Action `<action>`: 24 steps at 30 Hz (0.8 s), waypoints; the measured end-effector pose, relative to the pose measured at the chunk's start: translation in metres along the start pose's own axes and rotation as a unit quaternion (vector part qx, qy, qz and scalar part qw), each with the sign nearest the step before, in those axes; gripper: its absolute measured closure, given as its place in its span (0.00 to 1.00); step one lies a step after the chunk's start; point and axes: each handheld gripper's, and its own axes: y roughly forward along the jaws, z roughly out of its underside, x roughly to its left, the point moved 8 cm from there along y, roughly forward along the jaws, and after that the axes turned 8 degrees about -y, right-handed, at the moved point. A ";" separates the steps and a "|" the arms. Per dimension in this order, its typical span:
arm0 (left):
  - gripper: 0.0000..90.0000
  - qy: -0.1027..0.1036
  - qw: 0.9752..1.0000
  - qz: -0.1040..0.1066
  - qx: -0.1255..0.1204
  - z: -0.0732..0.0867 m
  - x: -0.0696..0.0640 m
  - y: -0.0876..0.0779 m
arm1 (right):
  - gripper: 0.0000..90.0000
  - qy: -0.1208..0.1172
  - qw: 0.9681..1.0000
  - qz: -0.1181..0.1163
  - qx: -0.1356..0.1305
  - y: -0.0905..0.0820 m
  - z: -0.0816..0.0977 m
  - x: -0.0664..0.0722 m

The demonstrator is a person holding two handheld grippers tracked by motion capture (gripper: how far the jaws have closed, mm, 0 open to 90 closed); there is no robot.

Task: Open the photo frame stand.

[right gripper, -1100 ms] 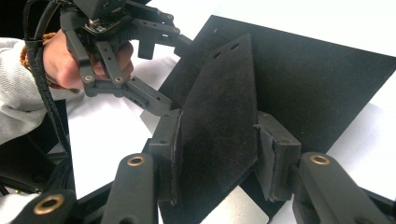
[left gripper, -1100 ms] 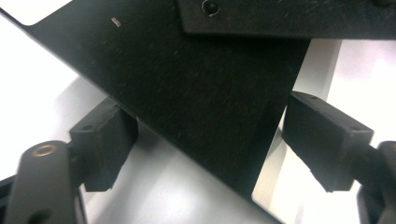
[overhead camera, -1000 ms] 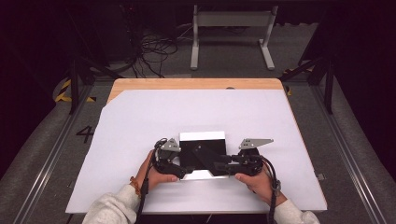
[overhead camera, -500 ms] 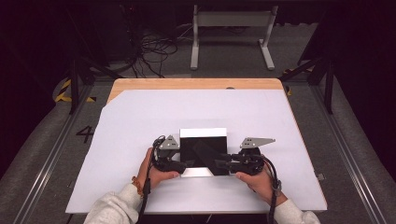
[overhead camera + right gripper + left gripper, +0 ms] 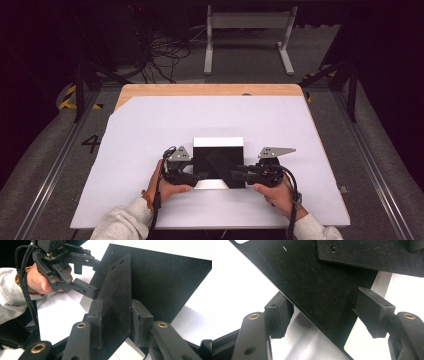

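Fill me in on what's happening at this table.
A person at the white table works a black flat panel with a hand-held gripper in each hand. The right hand-held gripper is clamped on a narrow black flap standing up from the panel. The left hand-held gripper has just been closing around the panel's near-left corner, one pad on each side; whether they press on it is unclear.

Black panel (image 5: 317, 290) cut off by top edge; left tool's grip on it unclear.
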 end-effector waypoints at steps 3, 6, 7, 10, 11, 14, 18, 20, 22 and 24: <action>0.37 -0.005 1.000 0.000 -0.001 0.000 0.000 0.000 | 0.72 0.001 1.000 0.001 0.000 0.000 -0.001 0.000; 0.41 -0.010 1.000 -0.001 -0.009 -0.002 0.000 -0.002 | 0.74 -0.001 1.000 0.003 0.000 0.000 -0.001 0.001; 0.41 -0.001 1.000 -0.007 -0.016 -0.004 0.001 -0.004 | 0.74 -0.003 1.000 0.004 -0.001 0.000 -0.002 0.001; 0.48 0.009 0.999 -0.020 -0.033 -0.009 0.002 -0.009 | 0.78 -0.010 1.000 0.012 -0.006 -0.002 -0.005 0.001; 0.50 0.012 0.999 -0.021 -0.037 -0.010 0.002 -0.010 | 0.79 -0.012 1.000 0.013 -0.008 -0.002 -0.006 0.001; 0.52 0.035 0.998 -0.040 -0.044 -0.013 0.003 -0.013 | 0.82 -0.015 1.000 0.013 -0.009 -0.001 -0.007 0.000; 0.55 0.051 0.995 -0.067 -0.059 -0.020 0.005 -0.015 | 0.84 -0.024 0.999 0.021 -0.011 -0.002 -0.011 -0.001; 0.59 0.056 0.993 -0.074 -0.067 -0.023 0.008 -0.017 | 0.85 -0.033 0.999 0.029 -0.011 0.000 -0.013 -0.002; 0.59 0.060 0.992 -0.085 -0.071 -0.024 0.009 -0.018 | 0.85 -0.034 0.999 0.031 -0.013 0.001 -0.015 -0.004; 0.61 0.068 0.990 -0.095 -0.074 -0.026 0.011 -0.020 | 0.86 -0.043 0.998 0.035 -0.012 0.003 -0.016 -0.004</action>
